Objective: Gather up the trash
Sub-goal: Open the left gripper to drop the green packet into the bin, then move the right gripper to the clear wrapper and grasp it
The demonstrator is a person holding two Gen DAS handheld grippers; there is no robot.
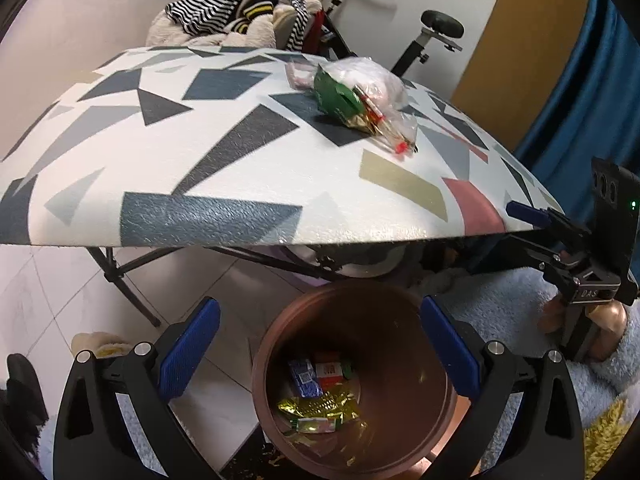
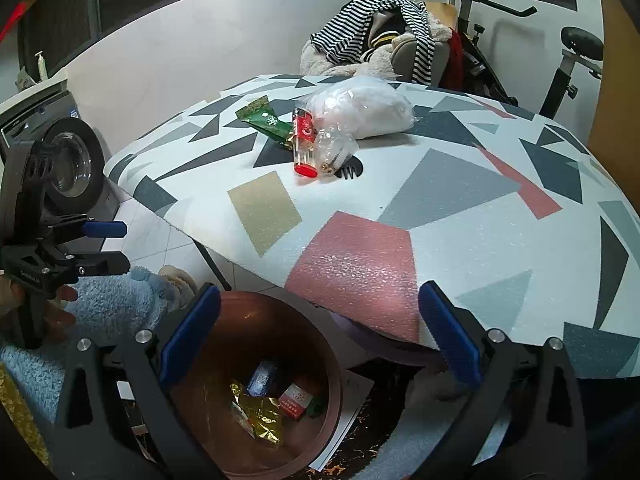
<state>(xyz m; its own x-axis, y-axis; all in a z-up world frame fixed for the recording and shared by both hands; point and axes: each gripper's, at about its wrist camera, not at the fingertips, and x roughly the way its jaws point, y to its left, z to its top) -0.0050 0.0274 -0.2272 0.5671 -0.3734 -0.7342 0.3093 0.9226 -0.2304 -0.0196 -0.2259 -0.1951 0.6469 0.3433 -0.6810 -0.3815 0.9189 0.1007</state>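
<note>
Presently catalogued: left tool, jaws spread wide with nothing between the blue pads, poised over a brown bin standing on the floor just beside the surface. Right tool, likewise spread and empty, above the same bin at the surface's near edge. Bin contents: gold foil wrapper, blue packet, red-and-white carton. Trash still on the patterned surface, clustered toward its far side: green snack packet, red lighter, crumpled clear plastic, white plastic bag, and a black fork (partly hidden under the plastic). Surroundings: striped clothing heaped on a chair behind the surface, exercise bike beyond, washing machine off one side, folding legs underneath.
</note>
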